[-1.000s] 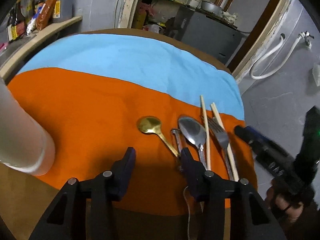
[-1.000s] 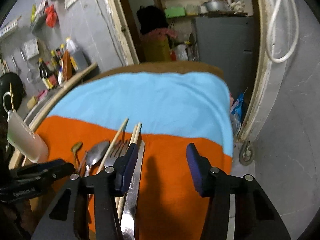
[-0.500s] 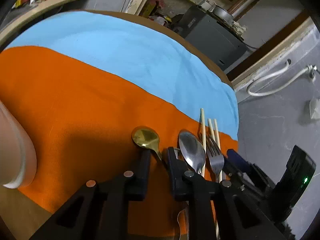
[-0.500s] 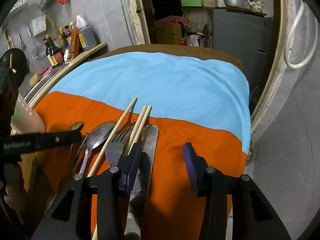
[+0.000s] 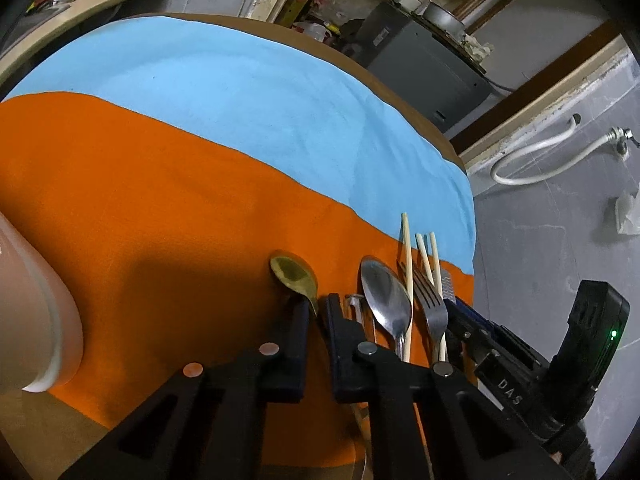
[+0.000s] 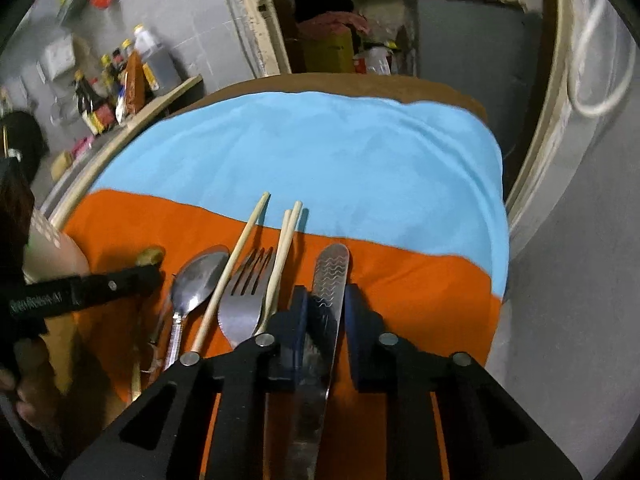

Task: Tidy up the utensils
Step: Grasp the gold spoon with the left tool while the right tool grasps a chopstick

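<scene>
Left tongs [image 5: 318,314] are pinched on the handle of the gold spoon [image 5: 294,275], bowl pointed to 11 o'clock on the orange cloth [image 5: 160,200]. Right tongs [image 6: 325,320] are set astride the knife [image 6: 330,280], fingers narrowed but a gap is seen at the right pad (no firm contact visible). Silver spoon [image 6: 198,280], fork [image 6: 244,300] and chopsticks [image 6: 244,248] are laid side by side between the two, tips toward 12 o'clock near the blue cloth [image 6: 320,152]. A pale cup [image 5: 32,320] is seen at 9 o'clock on the surface.
</scene>
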